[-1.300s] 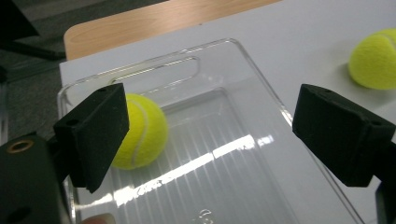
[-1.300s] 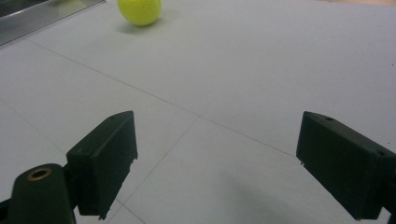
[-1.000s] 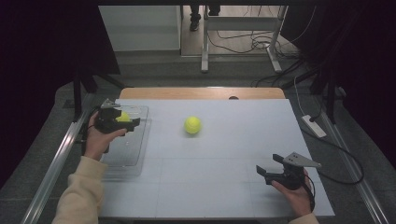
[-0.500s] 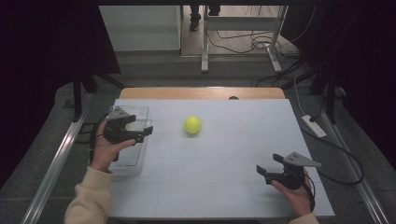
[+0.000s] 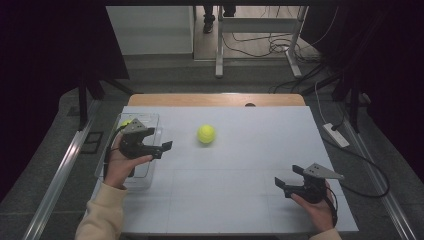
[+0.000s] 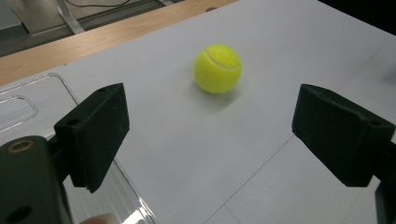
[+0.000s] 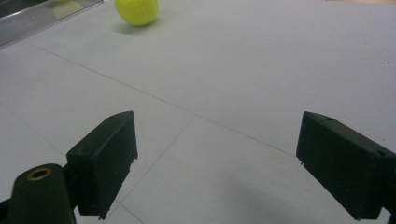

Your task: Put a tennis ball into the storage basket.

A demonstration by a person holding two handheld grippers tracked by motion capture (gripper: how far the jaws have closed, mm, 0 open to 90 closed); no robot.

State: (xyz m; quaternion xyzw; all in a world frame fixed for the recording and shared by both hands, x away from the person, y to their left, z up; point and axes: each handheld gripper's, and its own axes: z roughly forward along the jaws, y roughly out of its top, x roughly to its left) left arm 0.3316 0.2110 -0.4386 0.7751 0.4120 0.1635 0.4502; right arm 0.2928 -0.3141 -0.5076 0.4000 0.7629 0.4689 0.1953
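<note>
Left gripper point(image 5: 165, 148) jaws wide apart with nothing between them, hanging over the near edge of the clear tray point(image 5: 150, 118) and aimed at the tennis ball point(image 5: 206, 134), which sits loose on the white table point(image 5: 250, 200) mid-way across, well apart from both grippers. One yellow ball point(image 5: 126, 122) looks to be in the tray at its far end (partly hidden by the gripper, hard to be sure), so likely one is stowed and this one is left to grab and drop in. Right gripper point(image 5: 289, 180) jaws wide too, empty, parked at the near right of the table.
</note>
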